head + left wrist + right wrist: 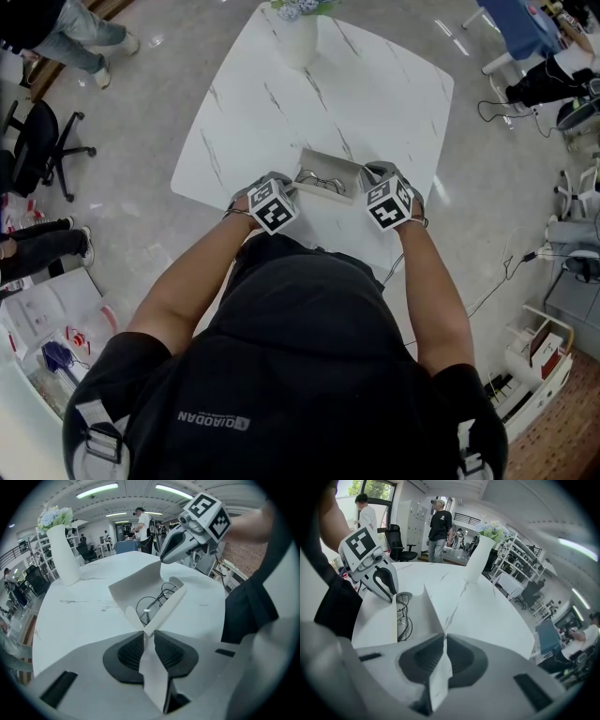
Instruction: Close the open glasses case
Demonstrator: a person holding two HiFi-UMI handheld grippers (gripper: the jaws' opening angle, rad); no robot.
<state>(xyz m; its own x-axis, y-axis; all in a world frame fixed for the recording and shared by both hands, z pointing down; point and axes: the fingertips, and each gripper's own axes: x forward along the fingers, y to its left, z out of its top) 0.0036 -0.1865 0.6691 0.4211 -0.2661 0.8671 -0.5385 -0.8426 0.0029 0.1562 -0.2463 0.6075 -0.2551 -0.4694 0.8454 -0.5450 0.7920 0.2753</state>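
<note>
Closest in, the left gripper [149,637] has its jaws pressed together on a thin white end flap of the glasses case [136,585]. The right gripper [443,641] matches it, its jaws pinching the flap at the opposite end. From the head view, the two grippers bracket the case, which sits close to the near edge of the white marbled tabletop [375,94]. The case is open, one broad panel standing up on its far side. A pair of thin-framed glasses [321,180] lies inside, between the two pinched ends. Past it there's a bare stretch of marble. Right at the far edge stands a white vase [298,37] holding pale flowers [55,516].
</note>
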